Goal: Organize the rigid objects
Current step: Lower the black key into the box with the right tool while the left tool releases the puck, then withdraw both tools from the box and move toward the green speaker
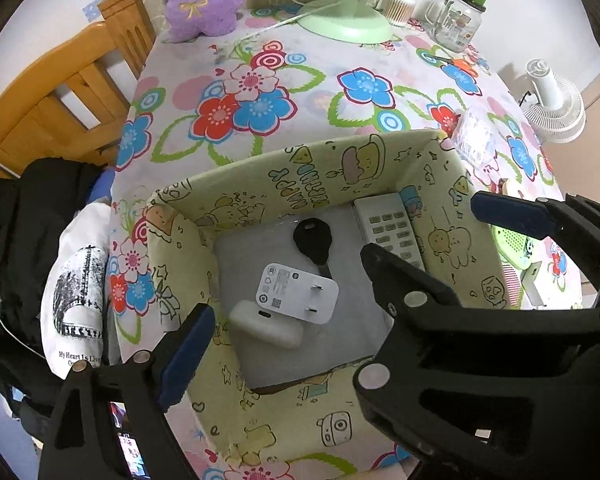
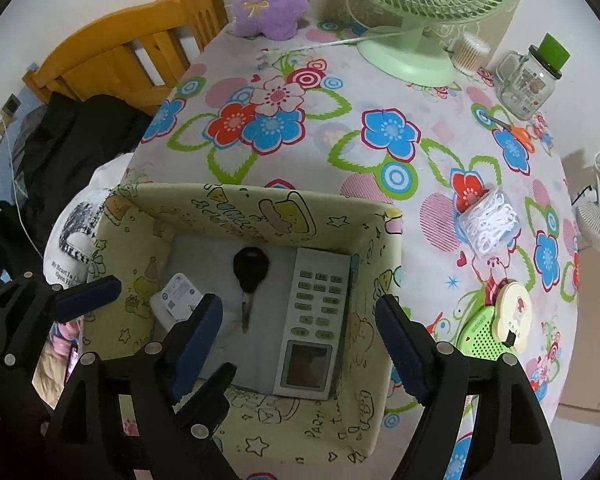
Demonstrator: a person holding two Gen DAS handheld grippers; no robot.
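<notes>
A yellow patterned box [image 1: 260, 184] [image 2: 260, 208] stands on the floral table. Inside lie a black key [image 1: 313, 240] [image 2: 250, 270], a white remote [image 1: 388, 228] [image 2: 316, 320], a white plug adapter [image 1: 298, 292] [image 2: 178, 292] and a small white case [image 1: 266, 328]. My left gripper [image 1: 336, 292] is open and empty, hovering over the box. My right gripper [image 2: 300, 344] is open and empty above the box's near side; its fingers also show in the left wrist view [image 1: 512, 212]. The left gripper's fingers [image 2: 88, 292] show in the right wrist view.
On the table: a green fan [image 2: 416, 56], a purple plush [image 2: 268, 0], a glass jar with a green lid [image 2: 532, 80], orange scissors [image 2: 520, 134], a bag of white cord [image 2: 490, 224], a green device [image 2: 480, 332] and a round case [image 2: 512, 316]. A wooden chair [image 2: 120, 52] and dark clothes [image 1: 40, 216] are on the left.
</notes>
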